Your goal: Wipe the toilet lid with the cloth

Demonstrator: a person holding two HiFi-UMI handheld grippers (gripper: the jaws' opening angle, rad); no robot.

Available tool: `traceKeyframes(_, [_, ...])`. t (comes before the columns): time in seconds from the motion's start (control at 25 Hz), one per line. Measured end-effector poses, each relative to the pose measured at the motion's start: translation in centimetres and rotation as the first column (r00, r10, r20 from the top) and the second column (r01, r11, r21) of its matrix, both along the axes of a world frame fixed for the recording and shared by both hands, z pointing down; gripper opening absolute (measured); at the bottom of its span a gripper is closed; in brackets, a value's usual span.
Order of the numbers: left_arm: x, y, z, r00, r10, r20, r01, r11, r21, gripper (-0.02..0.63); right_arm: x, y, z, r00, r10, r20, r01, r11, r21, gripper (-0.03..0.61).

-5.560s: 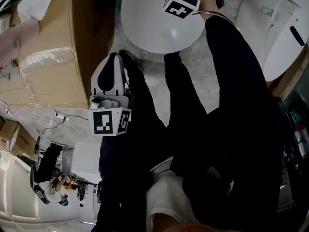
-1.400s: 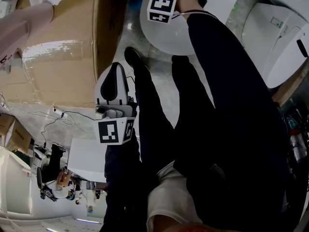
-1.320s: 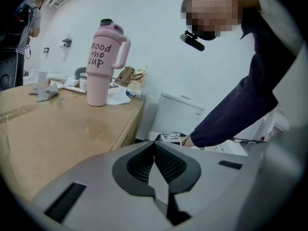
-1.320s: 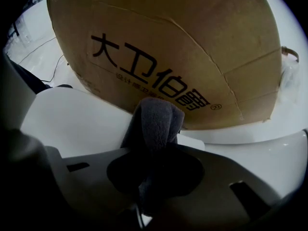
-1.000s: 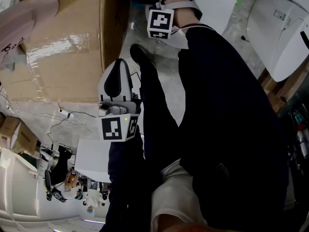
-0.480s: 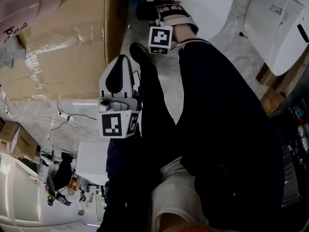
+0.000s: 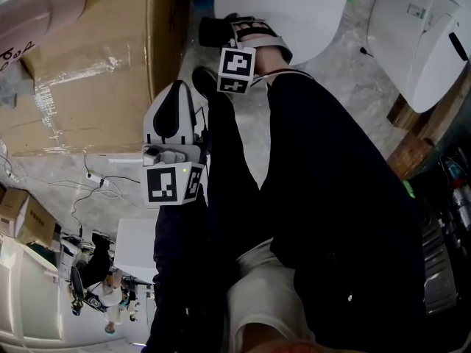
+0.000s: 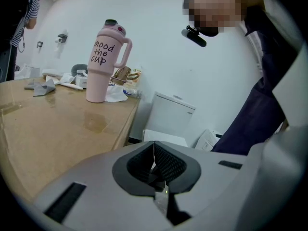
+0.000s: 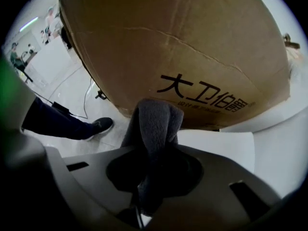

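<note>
The white toilet lid (image 7: 294, 9) lies at the top of the head view. My right gripper (image 7: 219, 34) sits at the lid's left edge, beside the cardboard box, and is shut on a dark grey cloth (image 7: 210, 31). In the right gripper view the cloth (image 9: 154, 121) stands folded up out of the jaws, with a strip of the white lid (image 9: 219, 146) beyond it. My left gripper (image 7: 175, 88) hangs lower, beside the person's dark trouser leg, clear of the lid. Its jaws (image 8: 154, 159) are shut with nothing between them.
A big cardboard box (image 7: 88, 65) stands close on the left of the lid; a pink tumbler (image 8: 103, 61) and scraps sit on top of it. A second white toilet (image 7: 419, 43) stands at the right. The person's legs and a black shoe (image 9: 98, 125) fill the floor between.
My right gripper has carried the cloth from over the lid towards its left edge, nearer the box and the person's legs. The left gripper has barely moved.
</note>
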State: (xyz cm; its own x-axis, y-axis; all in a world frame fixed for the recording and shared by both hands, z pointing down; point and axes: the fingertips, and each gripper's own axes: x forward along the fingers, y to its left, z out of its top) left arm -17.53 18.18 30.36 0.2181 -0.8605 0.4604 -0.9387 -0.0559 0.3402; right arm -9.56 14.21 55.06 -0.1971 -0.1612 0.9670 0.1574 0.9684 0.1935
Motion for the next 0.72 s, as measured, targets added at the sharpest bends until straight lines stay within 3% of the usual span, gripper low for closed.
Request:
traceKeyframes(0.12, [0.5, -0.2, 0.4, 1.000, -0.008, 0.009, 0.008, 1.000, -0.010, 0.017, 0.0, -1.1, -1.5, 0.984, 0.148, 0.102, -0.141, 0.987, -0.075, 0.063])
traceKeyframes(0.2, [0.7, -0.4, 0.6, 1.000, -0.017, 0.014, 0.017, 1.000, -0.014, 0.015, 0.2, -2.8, -3.8, 0.929, 0.296, 0.220, -0.280, 0.955, -0.103, 0.063])
traceKeyframes(0.28, [0.7, -0.6, 0.9, 1.000, -0.022, 0.022, 0.022, 1.000, -0.016, 0.017, 0.6, -4.4, -6.5, 0.842, 0.426, 0.332, -0.406, 0.904, -0.133, 0.063])
traceKeyframes(0.4, [1.0, -1.4, 0.6, 0.999, -0.032, 0.033, 0.032, 0.999, -0.005, 0.016, 1.4, -5.8, -11.2, 0.694, 0.541, 0.475, -0.519, 0.833, -0.192, 0.063])
traceKeyframes(0.56, [1.8, -2.7, -0.2, 0.998, -0.037, 0.044, 0.036, 0.999, 0.023, 0.015, 2.4, -6.6, -17.2, 0.486, 0.626, 0.609, -0.582, 0.752, -0.308, 0.063])
traceKeyframes(0.64, [2.0, -3.1, -0.3, 0.998, -0.039, 0.048, 0.037, 0.999, 0.031, 0.016, 2.7, -6.8, -19.6, 0.369, 0.674, 0.640, -0.594, 0.700, -0.396, 0.063])
traceKeyframes(0.72, [2.3, -3.4, -0.4, 0.998, -0.044, 0.052, 0.042, 0.999, 0.033, 0.017, 3.1, -7.1, -21.6, 0.279, 0.696, 0.662, -0.594, 0.666, -0.451, 0.064])
